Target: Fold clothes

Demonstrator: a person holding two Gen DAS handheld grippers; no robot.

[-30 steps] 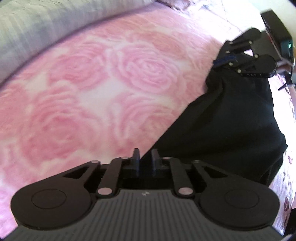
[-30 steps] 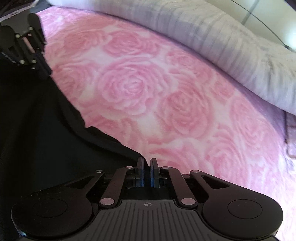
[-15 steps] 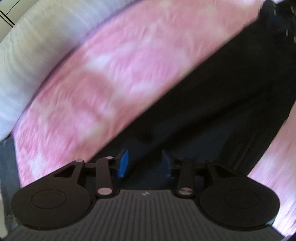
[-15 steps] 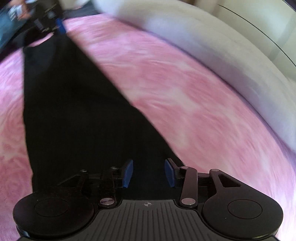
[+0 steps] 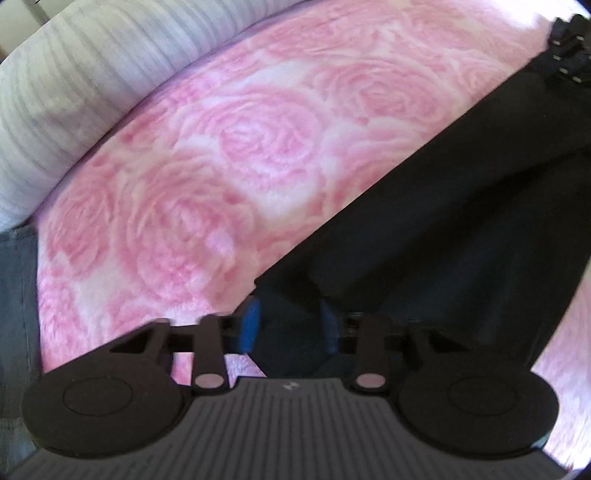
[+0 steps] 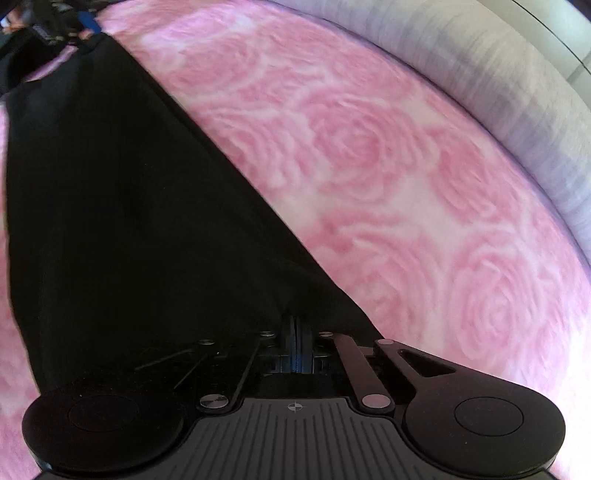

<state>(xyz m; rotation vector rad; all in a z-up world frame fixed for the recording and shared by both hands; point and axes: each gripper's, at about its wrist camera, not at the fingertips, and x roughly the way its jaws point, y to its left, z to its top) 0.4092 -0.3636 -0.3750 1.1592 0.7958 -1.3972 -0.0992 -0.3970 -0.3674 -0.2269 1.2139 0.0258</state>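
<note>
A black garment (image 5: 461,221) lies stretched in a long band across the pink rose-patterned bedspread (image 5: 229,155). My left gripper (image 5: 290,323) is open, its blue pads on either side of the garment's near corner. My right gripper (image 6: 297,328) is shut on the garment's (image 6: 129,221) other end, the cloth bunched at its fingertips. The right gripper also shows in the left wrist view (image 5: 570,51) at the top right, and the left gripper shows in the right wrist view (image 6: 62,22) at the top left.
A grey-white striped pillow or duvet (image 5: 74,92) runs along the far edge of the bed, also in the right wrist view (image 6: 498,74). Blue denim cloth (image 5: 16,295) lies at the left edge.
Both grippers opened half a second ago while the garment was pulled out long. The right gripper has since shut on its end again. The left stays open over the corner.
</note>
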